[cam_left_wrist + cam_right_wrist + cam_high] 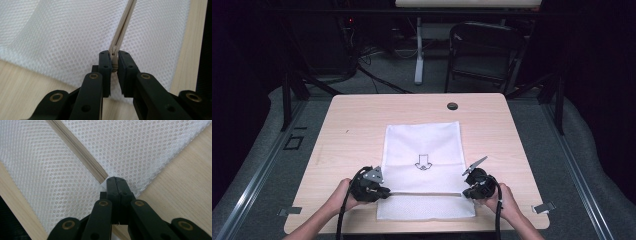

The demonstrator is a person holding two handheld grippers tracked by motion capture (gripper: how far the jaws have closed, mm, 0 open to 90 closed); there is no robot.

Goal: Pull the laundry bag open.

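Observation:
A white mesh bag [422,145] lies flat on the wooden table [357,120], with a small black arrow mark at its middle. A beige zipper [424,193] runs across the bag near its front end. My left gripper [384,191] sits at the zipper's left end. In the left gripper view its jaws [114,53] are shut on the beige zipper pull [114,62], and the zipper [123,27] runs away from them. My right gripper [466,192] is at the zipper's right end. There it [115,179] is shut on the mesh bag [140,147], just past the zipper's end [80,152].
A small black round cap [452,106] sits in the table near its far edge. Metal clips [289,211] [544,207] stick out at the two front corners. A dark folding chair [482,50] and a desk leg stand beyond the table.

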